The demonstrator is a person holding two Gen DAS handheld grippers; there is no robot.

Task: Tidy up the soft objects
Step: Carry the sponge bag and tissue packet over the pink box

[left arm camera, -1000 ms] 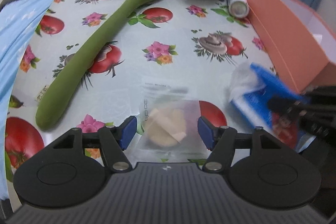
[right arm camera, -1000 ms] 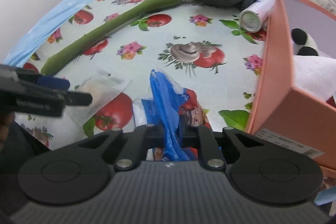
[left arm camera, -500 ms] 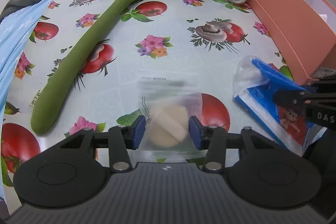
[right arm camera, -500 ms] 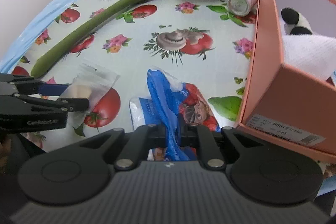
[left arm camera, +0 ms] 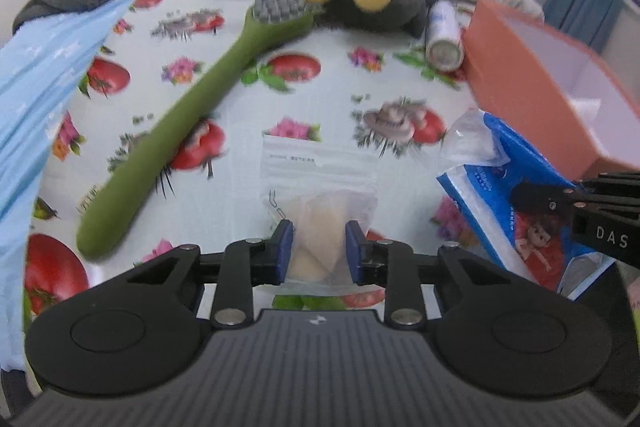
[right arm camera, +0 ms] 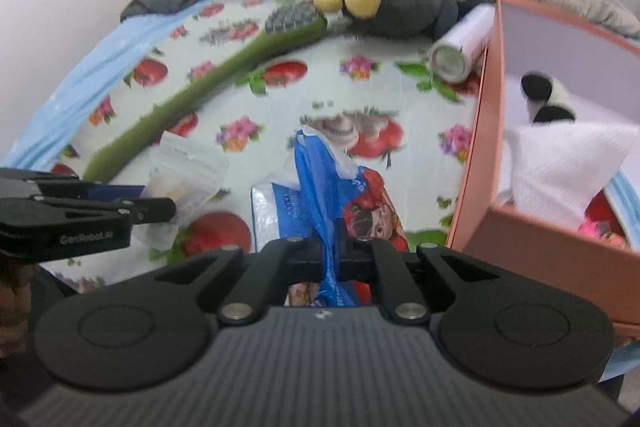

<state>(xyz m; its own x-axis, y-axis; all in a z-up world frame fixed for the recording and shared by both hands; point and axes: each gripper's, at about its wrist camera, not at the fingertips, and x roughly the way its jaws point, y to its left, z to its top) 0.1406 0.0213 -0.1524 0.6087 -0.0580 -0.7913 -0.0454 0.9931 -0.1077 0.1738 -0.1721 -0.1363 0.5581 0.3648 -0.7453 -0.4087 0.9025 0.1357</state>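
Item 1: clear pouch [left arm camera: 320,195] of beige pads, near the bed's front edge. Light, slippery film over soft filling; take it across the padded middle. Left gripper [left arm camera: 319,250], jaws just closing, now pinches it.

Item 2: blue tissue pack [right arm camera: 320,195], limp. Right gripper [right arm camera: 331,251] is clamped on its wrapper beside the orange box [right arm camera: 476,155].

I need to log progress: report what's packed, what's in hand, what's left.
Packed: a panda plush and white towel lie in the orange box. In hand: left gripper has just closed on the sponge pouch; right gripper pinches the blue tissue pack. Left: green brush, penguin plush.
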